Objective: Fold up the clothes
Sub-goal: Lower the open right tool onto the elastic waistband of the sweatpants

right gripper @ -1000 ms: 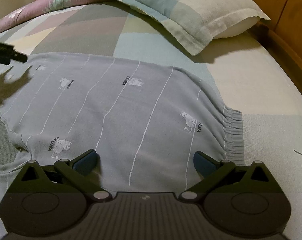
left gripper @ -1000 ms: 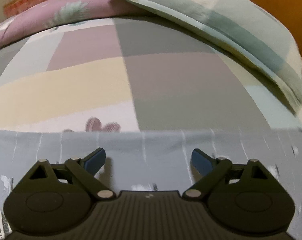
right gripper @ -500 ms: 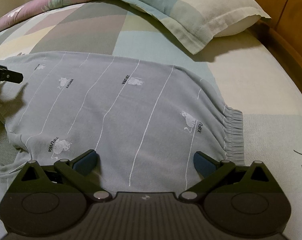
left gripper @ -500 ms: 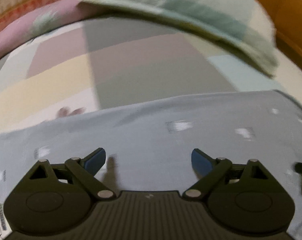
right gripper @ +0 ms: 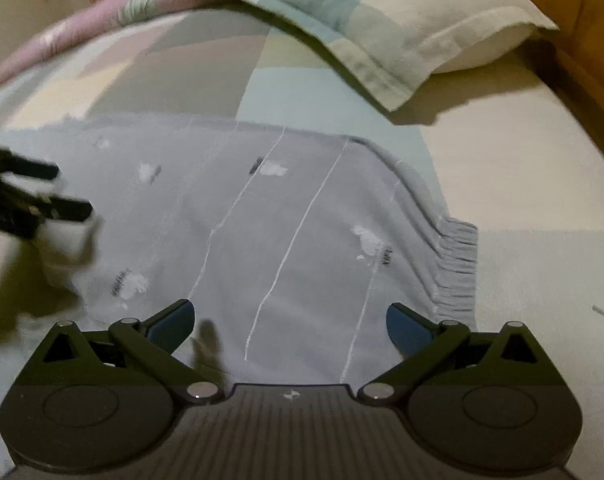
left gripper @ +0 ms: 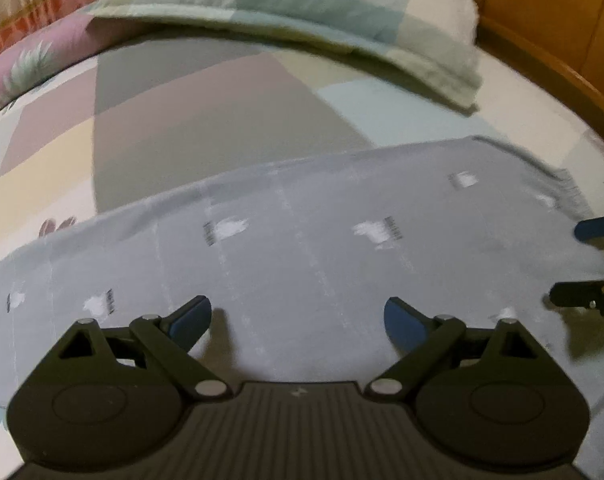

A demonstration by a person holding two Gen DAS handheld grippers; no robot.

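Black ribbed tongs (left gripper: 297, 320), blue fingertips (left gripper: 189, 320), silver pivot screws; right tongs (right gripper: 289, 322) identical.

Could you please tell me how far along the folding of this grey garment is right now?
Early on. Done: the grey garment lies spread flat on the bed, elastic waistband showing. In hand: nothing; the left gripper and right gripper are open above the fabric. Left: every fold.

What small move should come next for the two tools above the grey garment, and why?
Probably lower both tools onto the cloth and close on an edge. The left tool and right tool are both open and hold nothing, while the grey striped garment lies spread flat on the bed sheet, its elastic band near the right tool. No fold shows yet.
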